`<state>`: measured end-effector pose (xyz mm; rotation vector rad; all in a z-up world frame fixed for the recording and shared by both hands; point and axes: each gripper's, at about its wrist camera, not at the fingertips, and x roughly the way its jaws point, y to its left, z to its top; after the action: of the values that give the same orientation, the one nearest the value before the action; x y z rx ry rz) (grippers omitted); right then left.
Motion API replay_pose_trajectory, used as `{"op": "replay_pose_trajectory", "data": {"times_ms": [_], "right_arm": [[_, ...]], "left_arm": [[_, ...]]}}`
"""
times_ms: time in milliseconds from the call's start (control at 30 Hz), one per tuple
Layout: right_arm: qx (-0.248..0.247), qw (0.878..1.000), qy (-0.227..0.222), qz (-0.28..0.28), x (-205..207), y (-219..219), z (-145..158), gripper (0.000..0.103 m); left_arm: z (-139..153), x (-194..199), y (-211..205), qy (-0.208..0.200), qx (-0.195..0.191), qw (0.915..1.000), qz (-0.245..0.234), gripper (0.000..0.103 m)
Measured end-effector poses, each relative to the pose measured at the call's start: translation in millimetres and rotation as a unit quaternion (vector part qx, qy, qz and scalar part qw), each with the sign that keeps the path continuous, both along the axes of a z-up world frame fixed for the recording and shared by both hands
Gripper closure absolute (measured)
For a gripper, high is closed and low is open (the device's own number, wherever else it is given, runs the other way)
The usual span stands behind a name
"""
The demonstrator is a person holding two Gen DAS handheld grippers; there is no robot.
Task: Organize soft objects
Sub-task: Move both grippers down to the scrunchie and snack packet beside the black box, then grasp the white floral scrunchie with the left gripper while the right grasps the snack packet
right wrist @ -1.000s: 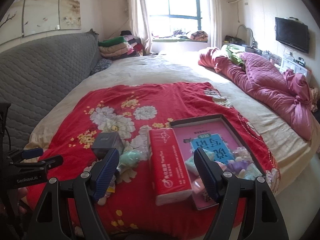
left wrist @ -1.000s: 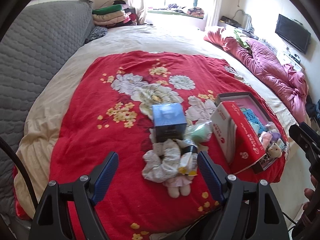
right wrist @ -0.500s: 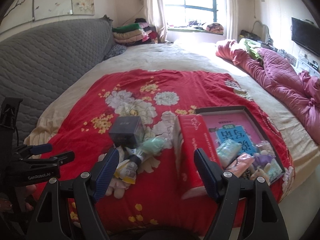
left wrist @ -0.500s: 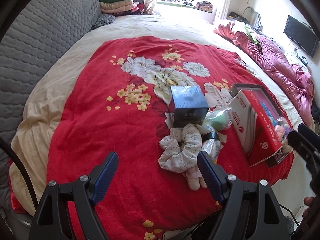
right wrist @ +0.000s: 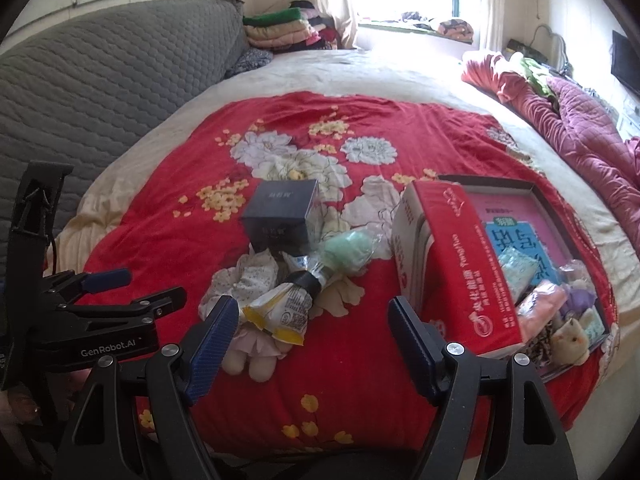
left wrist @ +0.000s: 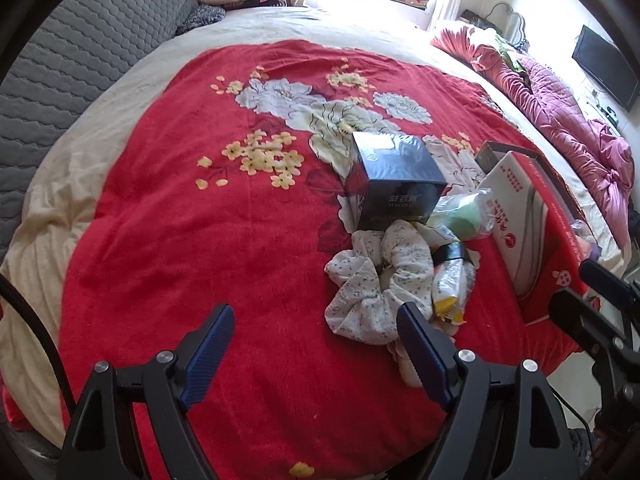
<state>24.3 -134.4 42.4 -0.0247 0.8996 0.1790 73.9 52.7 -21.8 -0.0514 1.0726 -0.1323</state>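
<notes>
On the bed (right wrist: 400, 92), the tray (right wrist: 536, 190) holds soft toys (right wrist: 568, 334); both jaws spread, left opening.

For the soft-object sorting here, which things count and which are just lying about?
Job:
white floral fabric scrunchie
pale green plush in clear wrap
small pink-skirted doll
dark shallow tray with pink lining

Lying about:
dark blue cardboard box
red tissue pack
folded blankets

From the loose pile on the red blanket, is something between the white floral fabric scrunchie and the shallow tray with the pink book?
Yes. The red tissue pack lies along the tray's near side, directly between it and the white floral scrunchie. A green plush in clear wrap and a yellow-white snack packet also lie beside the scrunchie on that side.
</notes>
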Motion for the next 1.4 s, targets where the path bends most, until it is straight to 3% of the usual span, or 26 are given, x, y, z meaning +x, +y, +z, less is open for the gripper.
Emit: {"op": "replay_pose_trajectory", "data": {"times_ms": [500, 900, 1233, 1400], "right_arm": [[0.050, 0.992, 0.092, -0.072, 60, 4, -59, 0.025], [0.066, 0.985, 0.128, -0.093, 85, 4, -90, 0.025], [0.113, 0.981, 0.135, -0.078, 88, -5, -97, 0.058], [0.128, 0.981, 0.131, -0.063, 84, -9, -94, 0.062]], "left_arm": [[-32, 35, 1, 0.021, -0.035, 0.9991, -0.013, 0.021], [-49, 43, -7, 0.031, -0.023, 0.9987, -0.033, 0.021], [-53, 49, -14, 0.035, -0.045, 0.9972, -0.048, 0.035], [-56, 51, -17, 0.041, -0.056, 0.9962, -0.053, 0.053]]}}
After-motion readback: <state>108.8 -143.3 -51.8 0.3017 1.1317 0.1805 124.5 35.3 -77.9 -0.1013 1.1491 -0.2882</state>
